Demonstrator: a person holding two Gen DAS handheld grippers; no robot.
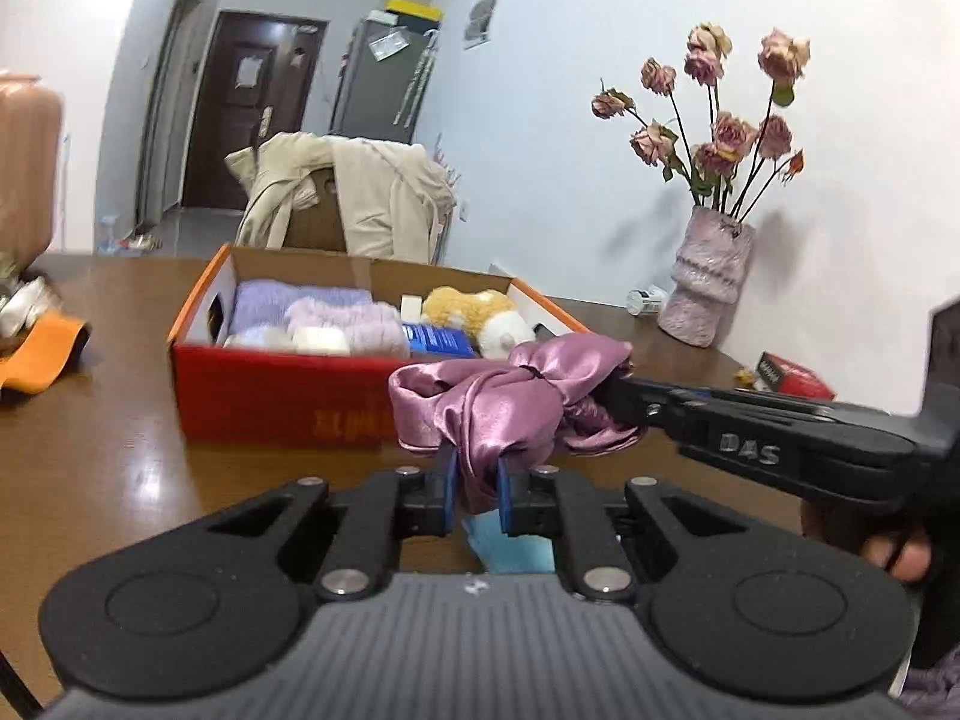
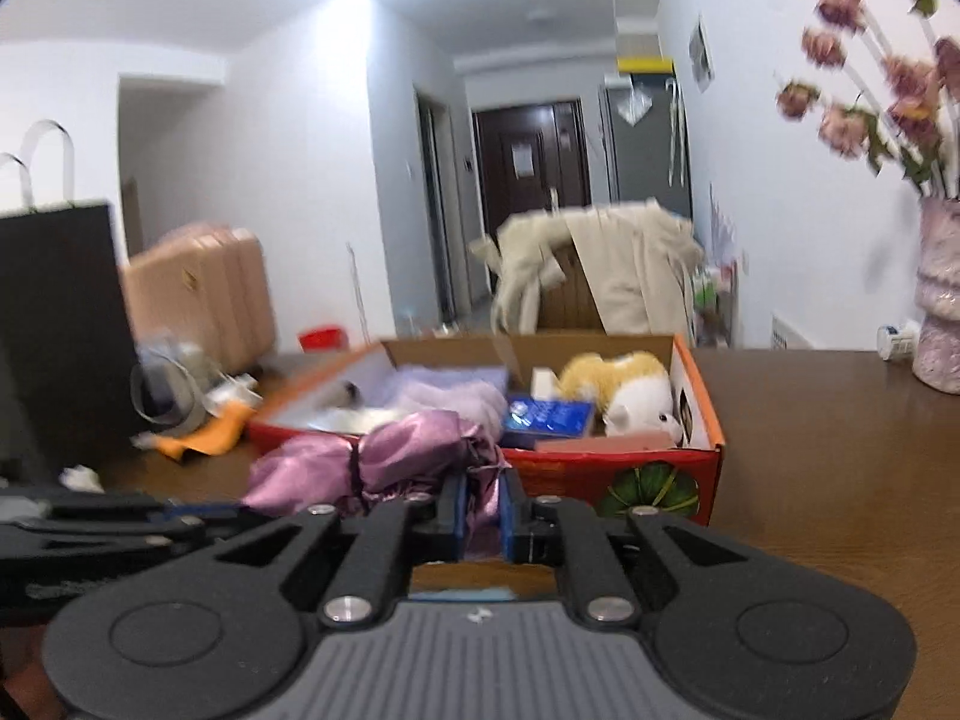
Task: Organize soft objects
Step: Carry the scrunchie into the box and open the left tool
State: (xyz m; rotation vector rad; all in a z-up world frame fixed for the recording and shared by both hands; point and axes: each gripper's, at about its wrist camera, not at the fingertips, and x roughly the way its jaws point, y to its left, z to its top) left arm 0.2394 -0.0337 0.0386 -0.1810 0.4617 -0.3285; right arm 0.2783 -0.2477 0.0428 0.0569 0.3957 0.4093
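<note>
A shiny pink satin cloth (image 1: pixel 510 402), tied at its middle, hangs above the brown table (image 1: pixel 120 450) just in front of the red cardboard box (image 1: pixel 270 384). My left gripper (image 1: pixel 476 489) is shut on its lower fold. My right gripper's fingers (image 1: pixel 660 405) come in from the right and pinch its right end. In the right wrist view my right gripper (image 2: pixel 483 510) is shut on the satin cloth (image 2: pixel 390 456), and the left gripper's fingers (image 2: pixel 180 513) reach in from the left. The box (image 2: pixel 702 396) holds lilac towels (image 1: pixel 336 312), a yellow-and-white plush toy (image 1: pixel 474 312) and a blue packet (image 1: pixel 438 339).
A pale vase of dried roses (image 1: pixel 708 282) and a small red box (image 1: pixel 792 375) stand on the right by the wall. An orange cloth (image 1: pixel 42 354) lies at the left. A black paper bag (image 2: pixel 60 330) stands left. A light blue item (image 1: pixel 510 546) lies under the grippers.
</note>
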